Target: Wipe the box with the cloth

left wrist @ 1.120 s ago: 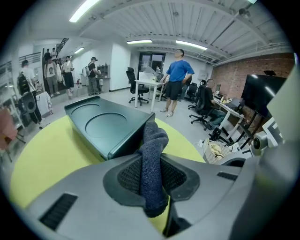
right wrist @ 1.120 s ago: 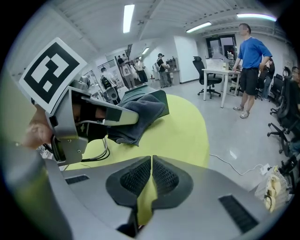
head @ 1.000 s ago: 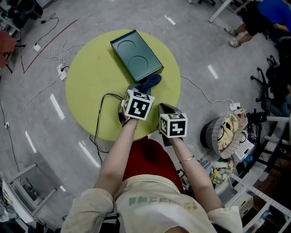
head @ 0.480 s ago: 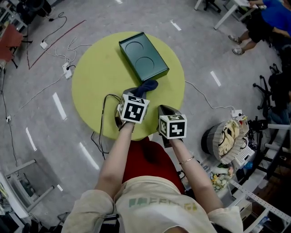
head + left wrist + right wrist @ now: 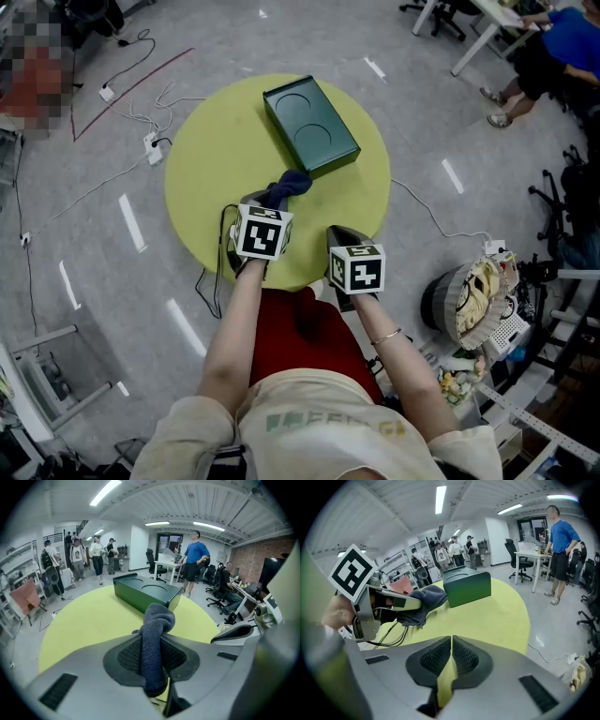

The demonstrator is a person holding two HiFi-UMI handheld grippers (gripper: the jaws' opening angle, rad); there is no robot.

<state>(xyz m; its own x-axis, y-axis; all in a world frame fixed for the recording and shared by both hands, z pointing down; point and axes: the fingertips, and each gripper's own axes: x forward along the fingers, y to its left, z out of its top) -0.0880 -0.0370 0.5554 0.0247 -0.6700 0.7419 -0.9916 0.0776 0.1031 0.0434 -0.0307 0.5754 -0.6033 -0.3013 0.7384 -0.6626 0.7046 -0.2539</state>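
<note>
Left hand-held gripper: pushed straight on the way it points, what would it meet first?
The box, at its near end; the cloth clamped in the left hand-held gripper sticks out ahead and would likely touch first. Bare table lies between; depth is unclear.

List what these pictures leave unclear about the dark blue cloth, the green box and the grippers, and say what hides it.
- Head view: the jaws of the left gripper are hidden under its marker cube.
- Left gripper view: the near lower edge of the dark green rectangular box is hidden behind the dark blue knitted cloth.
- All views: whether the cloth touches the box cannot be told, because the cloth overlaps the spot.
</note>
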